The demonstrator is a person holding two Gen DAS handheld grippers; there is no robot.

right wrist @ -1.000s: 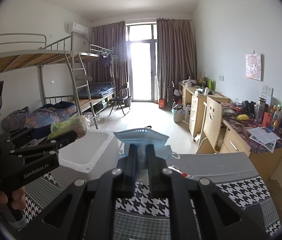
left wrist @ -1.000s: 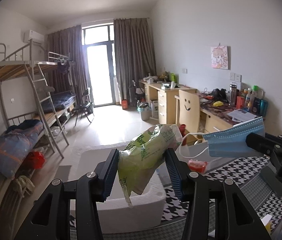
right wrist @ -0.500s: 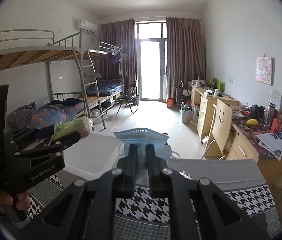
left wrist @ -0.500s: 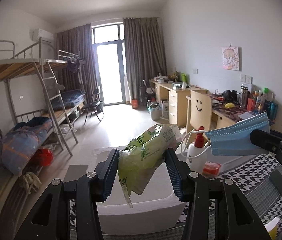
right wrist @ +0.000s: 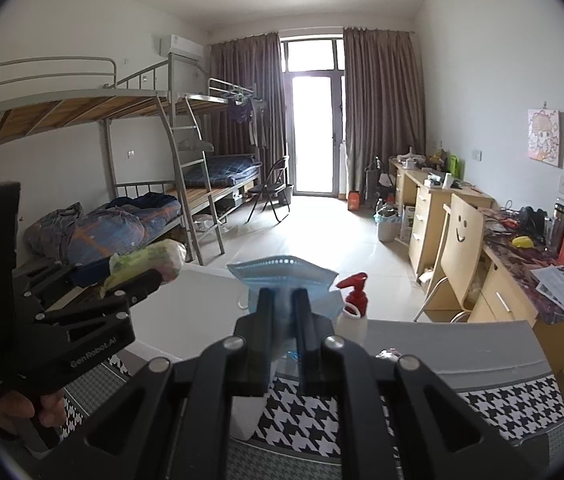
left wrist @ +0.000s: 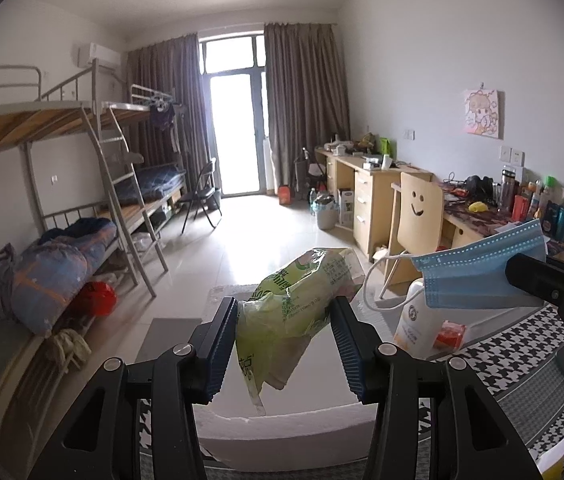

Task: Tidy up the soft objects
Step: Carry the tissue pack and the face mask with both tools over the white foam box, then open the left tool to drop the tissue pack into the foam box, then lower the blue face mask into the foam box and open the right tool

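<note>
We've got the left claw (left wrist: 284, 332) clenched on the tissue pack (left wrist: 294, 308) and the right claw (right wrist: 282, 316) pinching the mask (right wrist: 282, 276), whose thin, probably shallow hold could slip above the foam box (left wrist: 282, 432).

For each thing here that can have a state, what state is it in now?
Left gripper: shut on the green tissue pack, held in the air.
Right gripper: shut on the blue face mask, ear loop hanging.
White foam box: open, lidless.
Pump bottle: upright, capped.
</note>
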